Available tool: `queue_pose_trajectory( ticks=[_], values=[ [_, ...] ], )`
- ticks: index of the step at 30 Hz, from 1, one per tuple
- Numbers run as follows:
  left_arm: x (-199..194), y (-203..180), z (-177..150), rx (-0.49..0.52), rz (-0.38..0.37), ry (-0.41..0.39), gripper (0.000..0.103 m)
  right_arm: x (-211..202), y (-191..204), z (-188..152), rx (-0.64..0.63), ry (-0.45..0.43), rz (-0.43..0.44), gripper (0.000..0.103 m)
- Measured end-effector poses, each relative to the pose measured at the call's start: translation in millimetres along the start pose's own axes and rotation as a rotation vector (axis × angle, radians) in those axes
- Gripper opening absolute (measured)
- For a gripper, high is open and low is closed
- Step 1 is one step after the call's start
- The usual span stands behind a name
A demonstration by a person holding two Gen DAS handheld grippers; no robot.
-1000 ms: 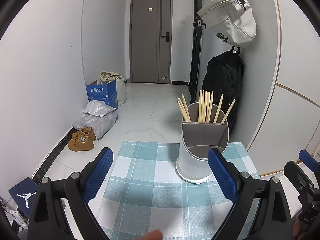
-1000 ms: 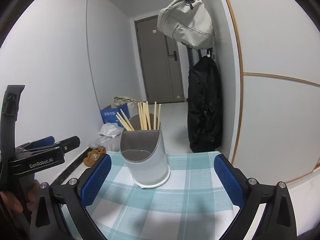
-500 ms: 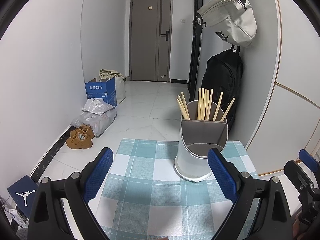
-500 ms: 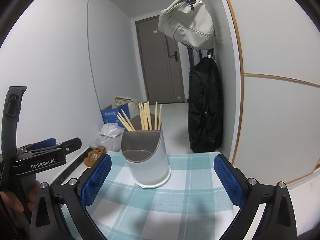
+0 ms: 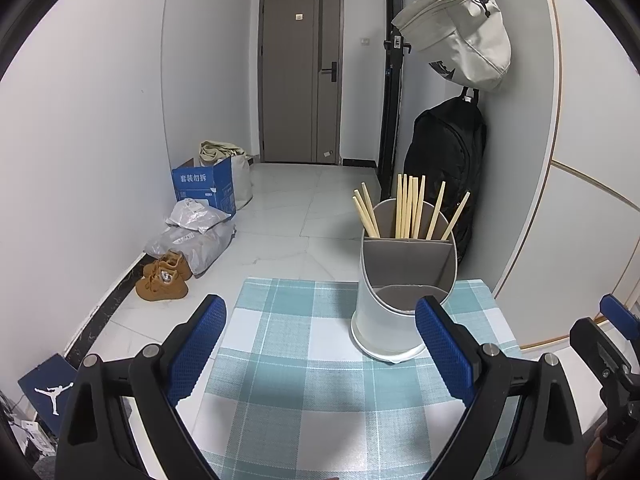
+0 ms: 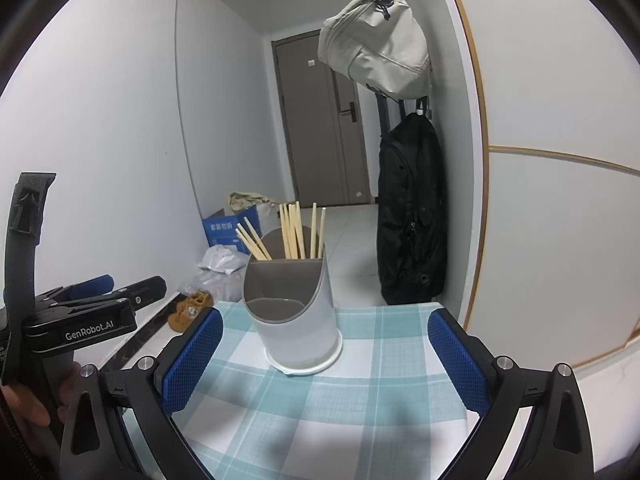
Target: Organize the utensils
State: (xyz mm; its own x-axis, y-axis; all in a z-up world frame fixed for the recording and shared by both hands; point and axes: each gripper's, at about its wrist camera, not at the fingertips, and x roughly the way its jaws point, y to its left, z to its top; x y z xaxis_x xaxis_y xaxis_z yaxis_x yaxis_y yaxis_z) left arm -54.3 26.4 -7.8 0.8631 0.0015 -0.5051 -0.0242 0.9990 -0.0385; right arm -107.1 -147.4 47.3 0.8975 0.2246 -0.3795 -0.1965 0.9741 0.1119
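Note:
A white and grey utensil holder (image 5: pixel 402 296) (image 6: pixel 294 312) stands on a teal checked cloth (image 5: pixel 304 380) (image 6: pixel 360 392). Several wooden chopsticks (image 5: pixel 408 208) (image 6: pixel 292 232) stick up from its rear compartment; the lower front compartment looks empty. My left gripper (image 5: pixel 320 344) is open, with nothing between its blue pads; the holder lies just beyond its right finger. My right gripper (image 6: pixel 324 348) is open too, the holder standing ahead between its fingers. Each gripper shows at the edge of the other's view.
A black backpack (image 5: pixel 448 160) and a beige bag (image 5: pixel 460 28) hang on the right wall behind the table. On the floor to the left lie brown shoes (image 5: pixel 164 276), plastic bags and a blue box (image 5: pixel 204 184). A grey door (image 5: pixel 300 80) closes the hallway.
Both views have risen and pulled back slightly from the holder. A fingertip seen at the left view's bottom edge is gone. Both grippers stay open.

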Motion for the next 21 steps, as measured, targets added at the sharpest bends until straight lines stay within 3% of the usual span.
queue_pose_trajectory(
  ticks=[21],
  values=[
    [1.3, -3.9, -1.9, 0.014, -0.003, 0.006, 0.093, -0.3, 3.8, -0.2, -0.007, 0.009, 0.001, 0.103]
  ],
)
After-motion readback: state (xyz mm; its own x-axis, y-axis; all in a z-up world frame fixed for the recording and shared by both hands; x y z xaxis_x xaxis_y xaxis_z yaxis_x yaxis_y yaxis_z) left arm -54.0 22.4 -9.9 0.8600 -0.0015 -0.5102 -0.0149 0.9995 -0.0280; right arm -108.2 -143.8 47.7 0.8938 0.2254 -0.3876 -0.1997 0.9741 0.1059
